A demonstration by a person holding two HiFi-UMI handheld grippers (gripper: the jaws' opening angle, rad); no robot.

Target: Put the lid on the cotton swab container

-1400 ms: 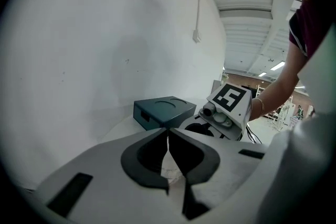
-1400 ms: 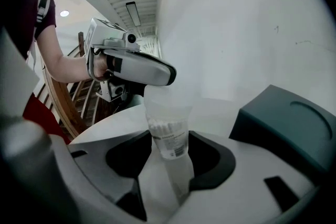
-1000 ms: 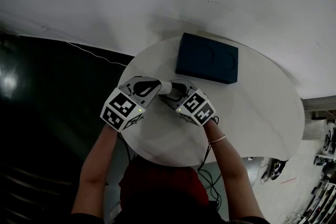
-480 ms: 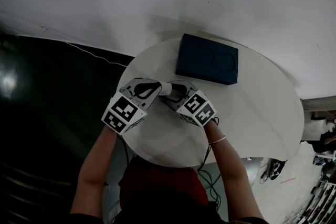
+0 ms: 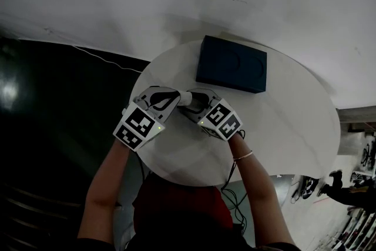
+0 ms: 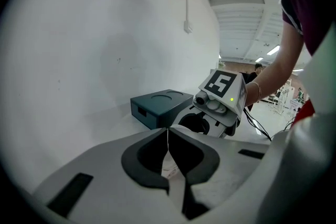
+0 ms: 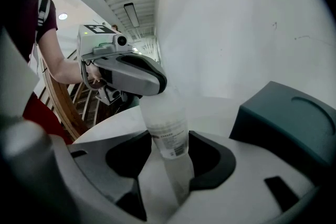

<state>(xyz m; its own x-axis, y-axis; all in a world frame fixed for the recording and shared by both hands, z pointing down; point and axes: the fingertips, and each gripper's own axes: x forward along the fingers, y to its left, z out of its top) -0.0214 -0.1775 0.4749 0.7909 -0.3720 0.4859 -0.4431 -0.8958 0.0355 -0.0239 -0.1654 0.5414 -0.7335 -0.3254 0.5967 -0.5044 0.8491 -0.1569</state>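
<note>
Translucent plastic container is sitting clamped between the jaws of the right tool, over the white counter; the left tool is pinching almost shut on a thin pale sliver, probably the lid, right at the container's top; capping seems to be in hand, and the next move is calling for squaring the lid and pressing down; the left tool is hiding the container's mouth, so whether anything is seating cannot be told.
</note>
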